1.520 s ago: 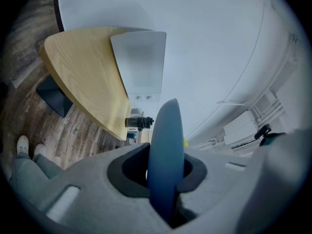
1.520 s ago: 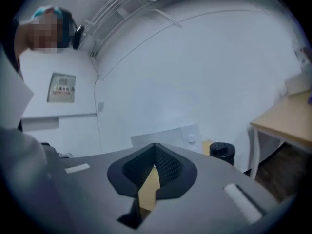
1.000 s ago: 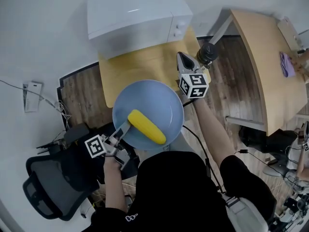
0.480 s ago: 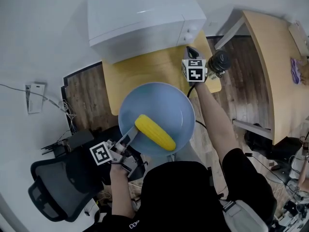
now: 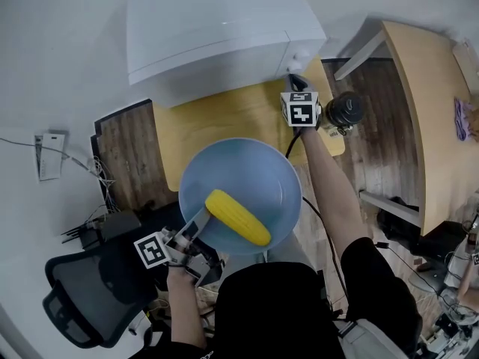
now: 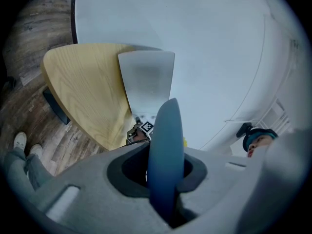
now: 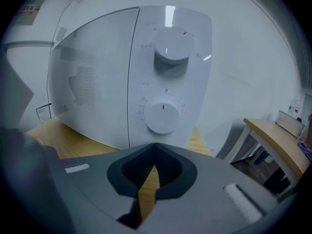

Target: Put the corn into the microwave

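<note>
Left side first: the left hand is tucked in low by the person's body, forearm pointing away from them, and the left gripper [image 5: 198,221] sits about level. Its jaws are clamped on the near rim of the blue plate [image 5: 224,155]. In the left gripper view the plate [image 6: 165,145] stands edge-on right between the jaws of the left gripper [image 6: 163,179]. The corn [image 5: 238,217] lies on the plate just past that gripper's tips, slanted, toward the rim nearest the person. The plate hangs out over the near edge of the wooden surface [image 5: 224,118].

Over on the right, the arm is stretched almost straight out, and the right gripper [image 5: 294,79] is tilted nose-down. Its jaws are shut together with nothing between them. You can see that straight on in the right gripper view, where the right gripper [image 7: 148,179] only shows a sliver of the wood surface through the slit. Dead ahead of it is the white microwave [image 7: 97,77], door closed. The upper knob [image 7: 171,50] and the lower knob [image 7: 162,117] are just in front of the tips. From the head view the tips sit at the bottom right corner of the microwave [image 5: 217,32]; can't tell if they actually touch.

Versus a second ago: the right gripper was hanging back beside the plate's far right edge, and it's now dipped and reached forward to the microwave's control panel. The left gripper's hold on the plate looks the same, and the corn hasn't shifted on the plate.
</note>
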{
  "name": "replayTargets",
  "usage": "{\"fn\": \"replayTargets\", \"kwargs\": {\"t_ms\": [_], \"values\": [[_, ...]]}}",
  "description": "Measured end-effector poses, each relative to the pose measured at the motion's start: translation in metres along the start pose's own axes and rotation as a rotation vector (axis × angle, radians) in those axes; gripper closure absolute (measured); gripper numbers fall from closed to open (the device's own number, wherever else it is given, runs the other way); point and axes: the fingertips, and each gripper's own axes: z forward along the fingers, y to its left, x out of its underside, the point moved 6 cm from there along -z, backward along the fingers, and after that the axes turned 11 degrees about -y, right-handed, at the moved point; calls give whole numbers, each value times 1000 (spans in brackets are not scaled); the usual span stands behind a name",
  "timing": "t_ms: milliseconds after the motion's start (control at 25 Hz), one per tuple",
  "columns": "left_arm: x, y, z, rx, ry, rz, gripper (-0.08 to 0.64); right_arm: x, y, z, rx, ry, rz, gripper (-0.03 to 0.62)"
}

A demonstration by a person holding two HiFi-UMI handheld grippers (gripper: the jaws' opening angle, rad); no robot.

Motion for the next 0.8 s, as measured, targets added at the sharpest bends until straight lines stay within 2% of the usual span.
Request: {"fn": "replayTargets", "kwargs": {"t_ms": [240,440,800], "values": [[-4,2,8,-8,-1,-6,492,3,-1,10,-10,16,-4,589],[-6,5,10,-20,3,2,492,2,-3,12,-24,15,34,586],[-11,7,9,-19,-14,1,492,6,-4,15,-41,-31,44,586]]}}
